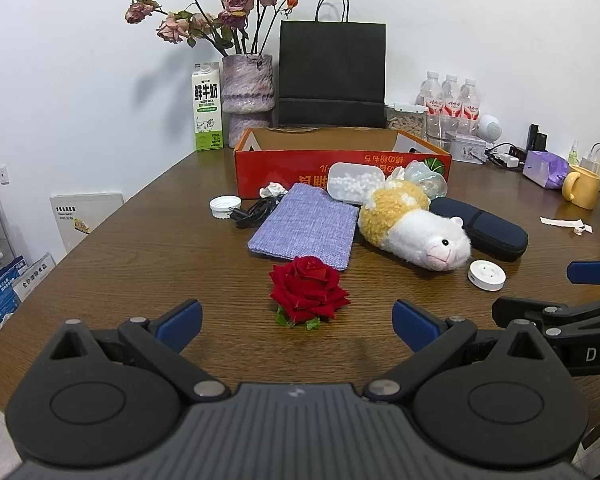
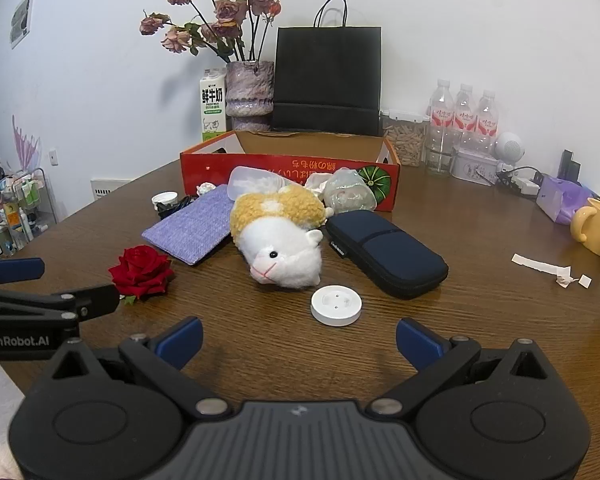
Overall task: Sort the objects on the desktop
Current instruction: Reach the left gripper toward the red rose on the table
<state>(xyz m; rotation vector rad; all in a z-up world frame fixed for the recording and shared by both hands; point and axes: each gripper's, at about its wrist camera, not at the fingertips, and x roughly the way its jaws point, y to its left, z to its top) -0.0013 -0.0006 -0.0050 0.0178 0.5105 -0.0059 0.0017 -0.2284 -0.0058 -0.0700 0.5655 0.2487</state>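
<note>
**Both grippers spread, hovering short of the clutter on the table**

Red rose (image 1: 307, 294) lies flat on the brown table (image 1: 140, 264), nearest thing to my left gripper (image 1: 297, 326), centred between its blue pads but ahead of them, not touched. Just behind the rose, a purple woven pouch (image 1: 306, 226), its front corner near the petals. Right of the pouch, a plush toy (image 1: 414, 224), yellow and white, on its side, face toward me. It leans over a white lidded container (image 1: 354, 182) holding small white balls. Dark zip case (image 2: 384, 252) just right of the plush, angled. White round disc (image 2: 336, 305) sits in front of the plush and case, closest item to my right gripper (image 2: 299, 342), apart from it. Clear crumpled bag (image 2: 350, 196) behind the plush, against the red cardboard box (image 1: 284, 164). Box is open at the top; I can't see inside. Left of the pouch: black cable (image 1: 256, 210) and a white bottle cap (image 1: 225, 205).

Left gripper: fingers wide apart, holding nothing. Right gripper: same, wide apart, nothing between the pads. Each one shows in the other's view at the edge.

Back row: milk carton (image 1: 207, 106), vase of dried roses (image 1: 247, 92), black paper bag (image 1: 332, 74), water bottles (image 1: 452, 96). Yellow mug (image 2: 598, 232) and torn paper strips (image 2: 548, 270) at far right.
</note>
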